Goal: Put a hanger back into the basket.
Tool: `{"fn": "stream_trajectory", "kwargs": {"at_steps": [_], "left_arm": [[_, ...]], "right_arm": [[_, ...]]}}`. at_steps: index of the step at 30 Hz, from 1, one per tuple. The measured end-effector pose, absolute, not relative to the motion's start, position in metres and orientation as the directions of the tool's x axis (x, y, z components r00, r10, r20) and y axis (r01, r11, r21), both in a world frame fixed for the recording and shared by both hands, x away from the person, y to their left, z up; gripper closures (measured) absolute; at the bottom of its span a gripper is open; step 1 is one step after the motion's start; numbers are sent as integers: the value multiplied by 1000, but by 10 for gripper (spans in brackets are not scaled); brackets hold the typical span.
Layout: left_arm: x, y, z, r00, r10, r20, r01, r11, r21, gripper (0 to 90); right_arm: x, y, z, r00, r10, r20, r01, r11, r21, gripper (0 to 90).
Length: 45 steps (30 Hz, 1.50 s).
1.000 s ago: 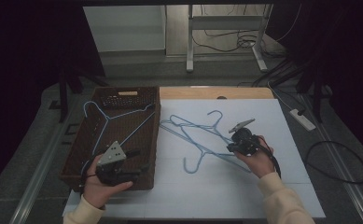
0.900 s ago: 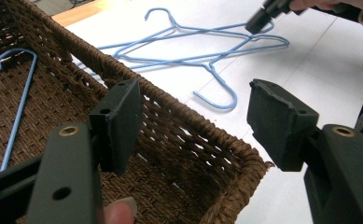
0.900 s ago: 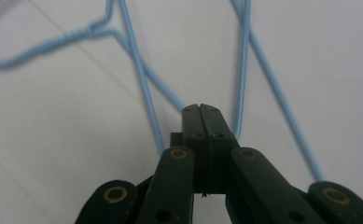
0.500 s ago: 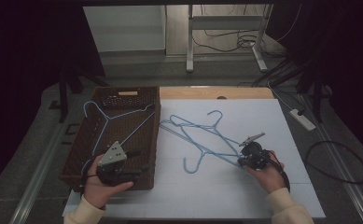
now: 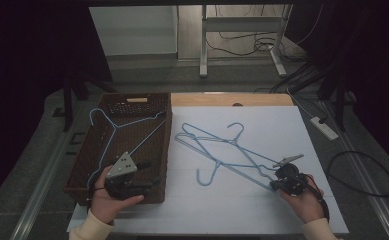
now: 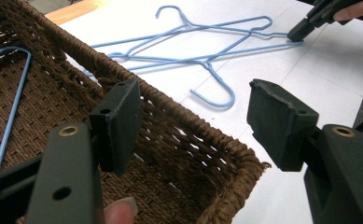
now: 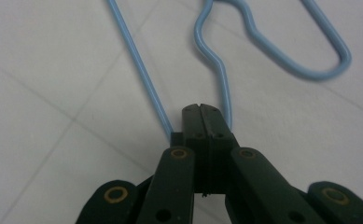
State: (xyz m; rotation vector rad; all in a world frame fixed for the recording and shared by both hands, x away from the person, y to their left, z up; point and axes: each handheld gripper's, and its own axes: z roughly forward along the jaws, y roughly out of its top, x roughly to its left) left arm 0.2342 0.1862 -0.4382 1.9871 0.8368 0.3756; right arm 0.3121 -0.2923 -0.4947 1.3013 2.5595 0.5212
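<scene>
Versus a second ago: right gripper (image 5: 278, 183) shifted toward the table's near right, dragging the pinched blue hanger (image 5: 242, 167) corner along; left gripper (image 5: 149, 175) unmoved. Right jaws clamped tight on the hanger's wire end, pads pressed together. Left jaws spread wide, nothing between them, hovering over the near wall of the wicker basket (image 5: 166, 150). Count: three blue hangers total, two crossed on the white table sheet (image 5: 282, 125), one in the basket (image 5: 113, 126). One basket. Two grippers.
</scene>
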Motion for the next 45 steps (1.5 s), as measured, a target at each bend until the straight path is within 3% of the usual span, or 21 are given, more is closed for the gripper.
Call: {"fn": "stream_trajectory", "kwargs": {"at_steps": [13,18,19,23,24,27,33,43,45], "left_arm": [[235,186,-438,723,687,-67,409,-349,843,353],[235,186,-438,725,686,-67,408,-348,844,353],[235,185,-438,724,686,-66,408,-349,844,353],[235,185,-438,726,685,-65,407,-352,843,352],[235,185,-439,726,684,-65,407,-352,843,352],[236,185,-439,725,685,-66,409,-352,842,352],[236,187,-439,723,688,-67,409,-347,844,352],[236,187,-440,723,687,-67,410,-350,842,352],[236,186,-440,724,687,-66,410,-351,842,352]], "right_arm": [[290,-332,-491,-529,848,-38,774,501,387,900],[295,-326,-487,-561,825,-68,734,534,418,892],[303,-321,-482,-578,814,-54,707,532,465,808],[322,-308,-475,-606,794,-48,664,538,519,722],[334,-299,-472,-624,780,-55,641,550,536,609],[356,-284,-472,-630,774,-65,633,560,535,535],[391,-264,-482,-630,773,-72,651,577,494,551],[409,-249,-493,-649,758,-61,669,608,427,623],[414,-249,-496,-649,760,-38,684,605,407,669]]}}
